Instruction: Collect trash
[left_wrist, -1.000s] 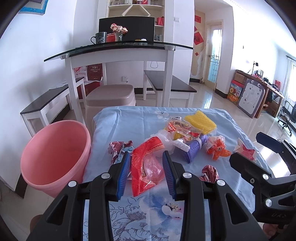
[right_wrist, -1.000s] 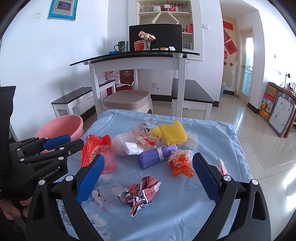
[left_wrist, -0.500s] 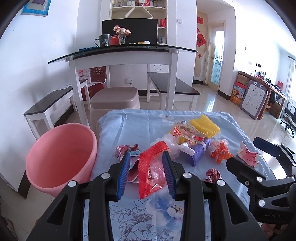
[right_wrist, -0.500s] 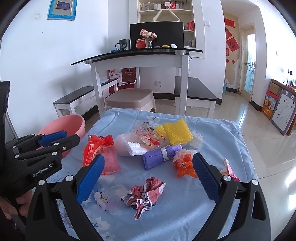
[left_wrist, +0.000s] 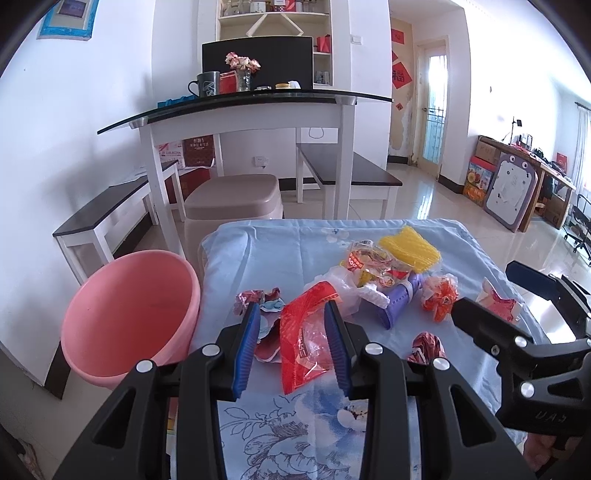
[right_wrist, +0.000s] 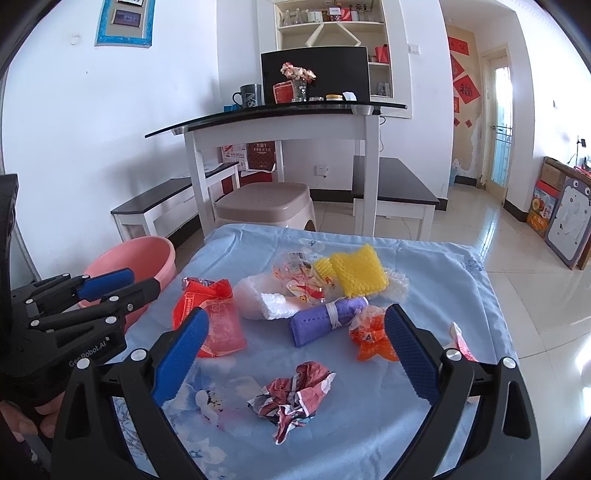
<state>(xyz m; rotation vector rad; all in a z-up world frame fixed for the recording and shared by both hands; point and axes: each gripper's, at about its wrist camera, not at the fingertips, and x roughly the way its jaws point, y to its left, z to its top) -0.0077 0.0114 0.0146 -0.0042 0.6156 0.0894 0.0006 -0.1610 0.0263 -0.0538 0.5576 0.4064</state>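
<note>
**Trash spread on the blue cloth, pink basin bare**

Left wrist view: Basin first. The pink basin (left_wrist: 129, 314) stands on the floor just beside the left edge of the surface (left_wrist: 266, 247), and its inside shows nothing but bare pink wall; its near rim is cut off behind the left tongs (left_wrist: 291, 345). Those tongs stand partly apart with the red wrapper (left_wrist: 304, 332) between the blue pads; whether the pads press on it cannot be told from here. A crumpled pink-and-white scrap (left_wrist: 255, 297) peeks out beyond the left pad, half hidden. Further back lie a yellow foam net (left_wrist: 410, 247), a purple roll (left_wrist: 400, 299) and an orange wrapper (left_wrist: 439, 295). A small crumpled foil piece (left_wrist: 426, 343) is partly covered by the tongs' frame.

Right wrist view: The right tongs (right_wrist: 295, 339) gape wide, gripping nothing, above a crumpled foil wrapper (right_wrist: 293, 393) lying on the cloth. The red wrapper (right_wrist: 212, 314) lies flat on the cloth here, the left tongs (right_wrist: 122, 282) off to its side. The basin (right_wrist: 140, 254) is mostly hidden behind those tongs. A red-and-white packet (right_wrist: 460, 338) at the right edge is largely blocked by the right pad.
</note>
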